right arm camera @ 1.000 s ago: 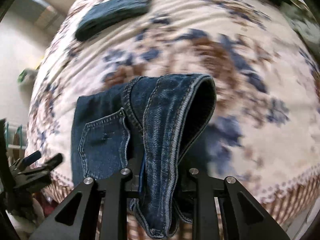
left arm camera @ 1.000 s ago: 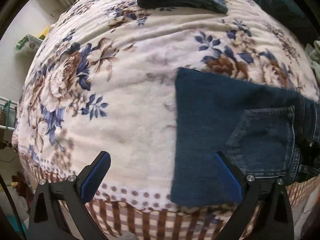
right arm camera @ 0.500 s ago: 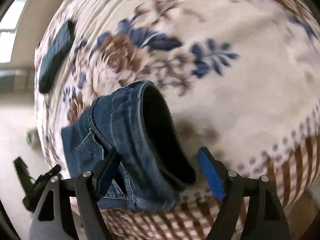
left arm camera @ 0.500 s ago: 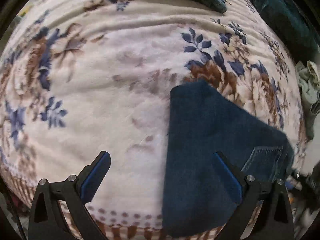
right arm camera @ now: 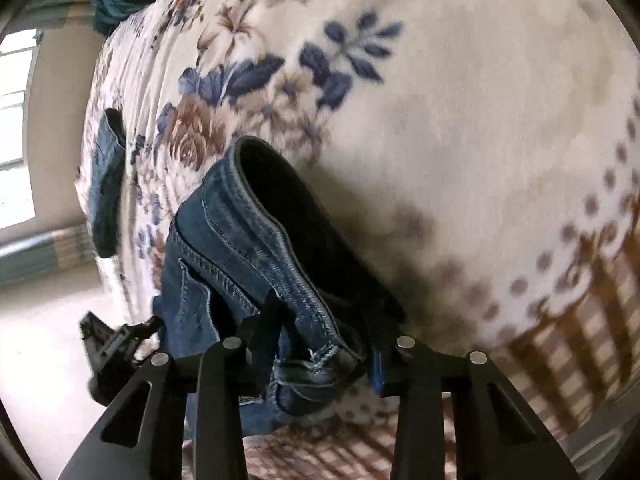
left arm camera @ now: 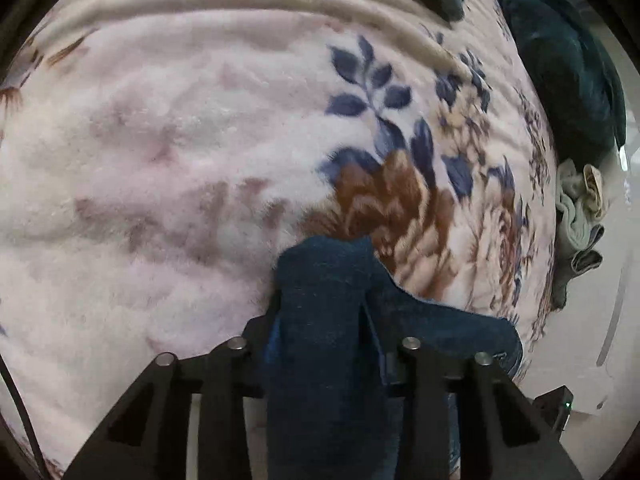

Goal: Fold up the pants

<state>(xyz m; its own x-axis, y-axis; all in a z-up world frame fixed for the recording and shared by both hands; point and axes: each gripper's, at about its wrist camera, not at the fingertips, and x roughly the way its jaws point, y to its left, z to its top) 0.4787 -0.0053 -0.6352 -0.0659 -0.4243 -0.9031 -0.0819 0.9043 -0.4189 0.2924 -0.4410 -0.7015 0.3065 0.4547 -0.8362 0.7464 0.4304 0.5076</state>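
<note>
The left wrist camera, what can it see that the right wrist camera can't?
Only the left wrist view shows the plain folded end of the jeans bunched between the left gripper's closing jaws, plus a crumpled pale cloth at the bed's edge.

Only the right wrist view shows the stitched waistband gaping open between the right gripper's closing jaws, a window, and the blanket's brown checked border.

Both show the flowered blanket, another folded denim piece farther off, and a dark teal heap.
</note>
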